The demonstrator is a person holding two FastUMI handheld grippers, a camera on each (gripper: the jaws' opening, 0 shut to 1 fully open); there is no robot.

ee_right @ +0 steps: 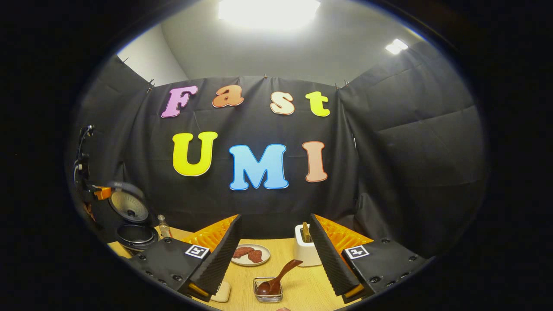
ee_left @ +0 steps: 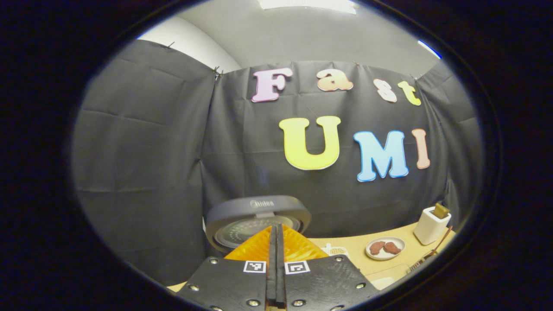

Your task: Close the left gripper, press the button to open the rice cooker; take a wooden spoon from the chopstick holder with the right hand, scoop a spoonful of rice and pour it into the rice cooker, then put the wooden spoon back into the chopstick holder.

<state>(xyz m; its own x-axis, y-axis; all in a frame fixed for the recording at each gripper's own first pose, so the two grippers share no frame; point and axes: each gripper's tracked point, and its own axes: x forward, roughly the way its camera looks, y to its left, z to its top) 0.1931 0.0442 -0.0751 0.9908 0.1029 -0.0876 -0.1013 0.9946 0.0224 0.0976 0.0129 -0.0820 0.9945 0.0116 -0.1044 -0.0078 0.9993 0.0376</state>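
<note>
The rice cooker (ee_left: 258, 216) stands with its round lid raised, right behind my left gripper (ee_left: 276, 233), whose fingers are pressed together on nothing. In the right gripper view the open cooker (ee_right: 131, 220) is at the far left, its dark pot (ee_right: 137, 236) below the lid. A wooden spoon (ee_right: 278, 276) rests with its bowl in a small glass dish (ee_right: 268, 296), handle leaning up to the right. The white chopstick holder (ee_right: 304, 251) stands just behind it with a wooden piece inside. My right gripper (ee_right: 274, 222) is open, above and short of the spoon.
A plate (ee_right: 261, 259) with brown food pieces lies left of the holder on the wooden table (ee_right: 302, 289). A small bottle (ee_right: 163, 226) stands beside the cooker. In the left gripper view the holder (ee_left: 431, 225) and plate (ee_left: 399, 244) are at the right.
</note>
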